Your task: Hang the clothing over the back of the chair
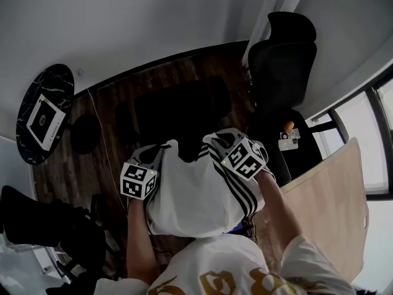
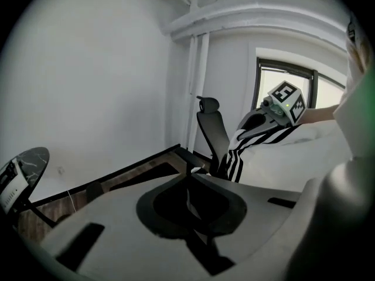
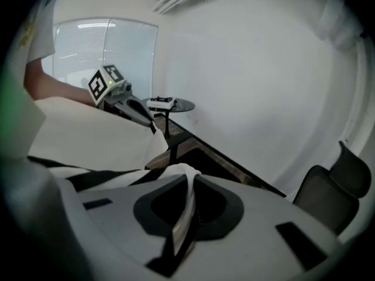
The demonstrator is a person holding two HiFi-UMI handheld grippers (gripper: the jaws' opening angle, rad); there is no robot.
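Observation:
A white garment with black stripes hangs spread between my two grippers, close in front of the person. My left gripper is shut on its left top edge, and a thin sliver of cloth shows between the jaws of the left gripper. My right gripper is shut on the striped right edge, with a white fold pinched in the right gripper. A black chair stands just beyond and below the garment. The garment sags between the grippers and does not visibly touch the chair.
A tall black office chair with a headrest stands at the right by the window. At the far left is a round dark side table with a white device on it. A light wooden desk lies at the right. The floor is dark wood.

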